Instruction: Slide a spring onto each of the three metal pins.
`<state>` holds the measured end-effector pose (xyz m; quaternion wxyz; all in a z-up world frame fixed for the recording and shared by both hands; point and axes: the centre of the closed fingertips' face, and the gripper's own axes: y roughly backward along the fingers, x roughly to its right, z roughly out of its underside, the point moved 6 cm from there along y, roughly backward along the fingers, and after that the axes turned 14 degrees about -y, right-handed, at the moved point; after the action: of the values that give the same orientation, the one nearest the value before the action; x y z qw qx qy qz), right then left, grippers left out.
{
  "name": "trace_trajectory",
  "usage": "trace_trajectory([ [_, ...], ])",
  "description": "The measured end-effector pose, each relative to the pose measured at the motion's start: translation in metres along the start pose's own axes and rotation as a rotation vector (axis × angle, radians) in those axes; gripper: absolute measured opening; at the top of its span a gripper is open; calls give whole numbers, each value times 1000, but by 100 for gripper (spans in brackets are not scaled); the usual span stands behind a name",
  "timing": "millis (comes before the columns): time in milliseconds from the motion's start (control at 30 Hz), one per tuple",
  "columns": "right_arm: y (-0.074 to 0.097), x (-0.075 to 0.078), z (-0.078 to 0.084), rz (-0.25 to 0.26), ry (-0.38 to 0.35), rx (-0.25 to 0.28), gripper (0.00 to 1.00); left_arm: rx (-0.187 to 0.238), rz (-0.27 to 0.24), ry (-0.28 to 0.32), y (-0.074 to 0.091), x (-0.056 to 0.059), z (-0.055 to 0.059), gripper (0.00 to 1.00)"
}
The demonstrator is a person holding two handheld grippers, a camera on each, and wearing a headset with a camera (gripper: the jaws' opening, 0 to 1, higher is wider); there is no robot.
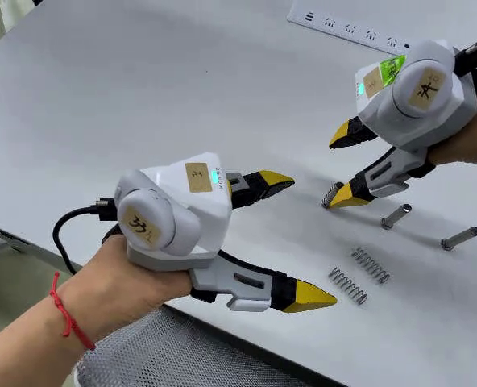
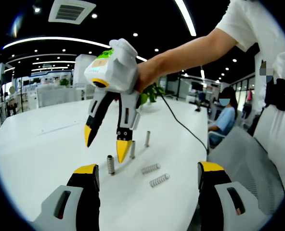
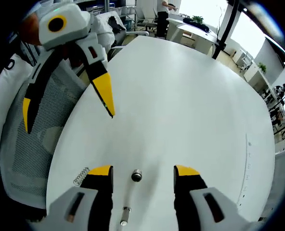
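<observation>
**One pin sprung, two pins waiting**

One sprung pin (image 1: pixel 331 195) stands on the table (image 1: pixel 142 97) towards the right end of its near edge, already wearing its coil. Beyond it along the row come a bare pin (image 1: pixel 396 215) and a second bare pin (image 1: pixel 460 238). A loose spring (image 1: pixel 371 264) and a second loose spring (image 1: pixel 347 285) lie flat between that row and the near edge. I judge the job about a third done, with two springs to pick up and thread.

The right gripper (image 1: pixel 341 165) hangs over the sprung pin, claw parted and empty, its lower tip just beside the coil. The left gripper (image 1: pixel 299 238) is spread wide and holds nothing, its nearer tip close to the loose springs.

The left gripper view shows all three pins standing upright, which the head view's steep angle disguises. The right gripper view looks straight down on one pin end-on between its own jaws. A coil sits just outside one jaw there, but I cannot tell whether it is loose or fitted.
</observation>
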<state>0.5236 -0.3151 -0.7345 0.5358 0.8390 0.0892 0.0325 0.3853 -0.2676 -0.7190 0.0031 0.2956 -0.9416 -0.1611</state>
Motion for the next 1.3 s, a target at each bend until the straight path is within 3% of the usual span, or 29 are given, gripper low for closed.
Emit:
trace_trajectory([
  [300, 20, -6, 4, 27, -31, 75, 59, -21, 11, -20, 0, -1, 0, 86],
  [700, 45, -11, 26, 82, -110, 173, 63, -43, 33, -49, -3, 0, -5, 86],
  [967, 66, -16, 53, 130, -189, 246, 66, -70, 57, -81, -4, 2, -7, 84],
  [1300, 94, -41, 92, 185, -298, 350, 70, -109, 95, -132, -9, 4, -12, 80],
])
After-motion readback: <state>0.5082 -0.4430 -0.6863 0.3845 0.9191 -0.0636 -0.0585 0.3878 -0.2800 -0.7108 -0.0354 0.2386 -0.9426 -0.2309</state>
